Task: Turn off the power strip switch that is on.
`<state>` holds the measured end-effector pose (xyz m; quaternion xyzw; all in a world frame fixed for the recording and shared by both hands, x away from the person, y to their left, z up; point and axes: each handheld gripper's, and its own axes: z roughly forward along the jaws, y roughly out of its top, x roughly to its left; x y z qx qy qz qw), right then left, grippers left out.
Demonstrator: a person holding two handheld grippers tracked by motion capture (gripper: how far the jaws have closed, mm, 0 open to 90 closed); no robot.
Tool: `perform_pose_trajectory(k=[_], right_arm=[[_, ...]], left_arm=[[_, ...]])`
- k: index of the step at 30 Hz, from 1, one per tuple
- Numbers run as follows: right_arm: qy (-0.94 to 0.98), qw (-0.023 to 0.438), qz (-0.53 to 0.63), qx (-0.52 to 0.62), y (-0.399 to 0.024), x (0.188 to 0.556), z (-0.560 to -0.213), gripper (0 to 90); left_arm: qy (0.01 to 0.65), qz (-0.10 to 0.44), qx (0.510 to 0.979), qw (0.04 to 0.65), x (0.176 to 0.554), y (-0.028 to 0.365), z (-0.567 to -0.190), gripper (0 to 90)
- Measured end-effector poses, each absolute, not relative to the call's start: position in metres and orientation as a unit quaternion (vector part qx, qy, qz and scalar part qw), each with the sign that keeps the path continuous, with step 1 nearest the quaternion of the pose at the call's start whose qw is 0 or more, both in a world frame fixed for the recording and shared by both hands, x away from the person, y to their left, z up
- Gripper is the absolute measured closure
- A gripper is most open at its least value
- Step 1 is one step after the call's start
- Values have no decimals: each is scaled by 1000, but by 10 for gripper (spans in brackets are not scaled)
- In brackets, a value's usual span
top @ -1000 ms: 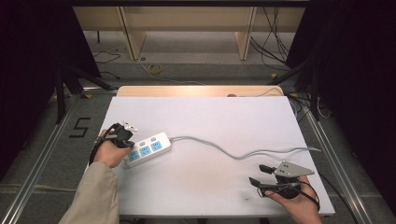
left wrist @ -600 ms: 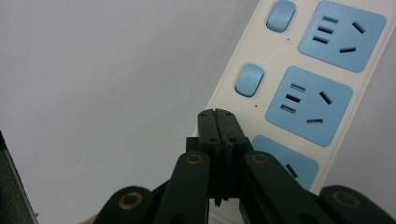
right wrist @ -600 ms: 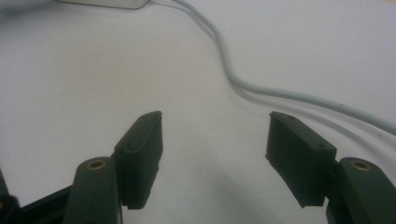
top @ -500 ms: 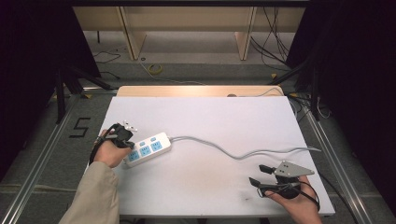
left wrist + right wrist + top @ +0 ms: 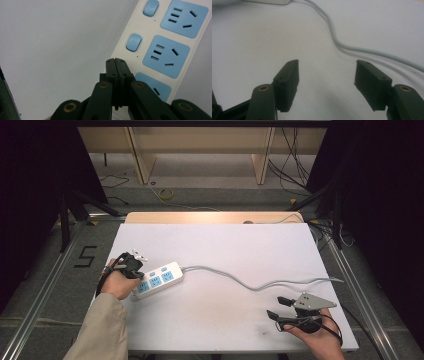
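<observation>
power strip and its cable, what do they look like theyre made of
Power strip: likely hard moulded plastic, smooth off-white body with matte light-blue socket faces and buttons, crisp slot edges. Cable: looks like flexible grey rubbery or PVC sheath, lying in soft curves across the table.

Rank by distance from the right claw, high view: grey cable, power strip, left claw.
From the right claw, at the table's near right corner:
1. grey cable, curving across the table just beyond it.
2. power strip, left of centre, at the cable's far end.
3. left claw, at the strip's left end, by the table's left edge; its jaws are shut.
</observation>
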<state>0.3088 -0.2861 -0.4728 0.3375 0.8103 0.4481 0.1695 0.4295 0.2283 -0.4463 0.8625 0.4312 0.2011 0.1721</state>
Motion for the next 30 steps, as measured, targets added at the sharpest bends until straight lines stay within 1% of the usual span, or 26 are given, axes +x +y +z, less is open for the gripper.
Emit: perform_pose_trajectory(k=[30], right_arm=[[810, 169, 448, 338, -286, 308, -473, 369]], left_arm=[[430, 206, 862, 171, 429, 227, -447, 900]])
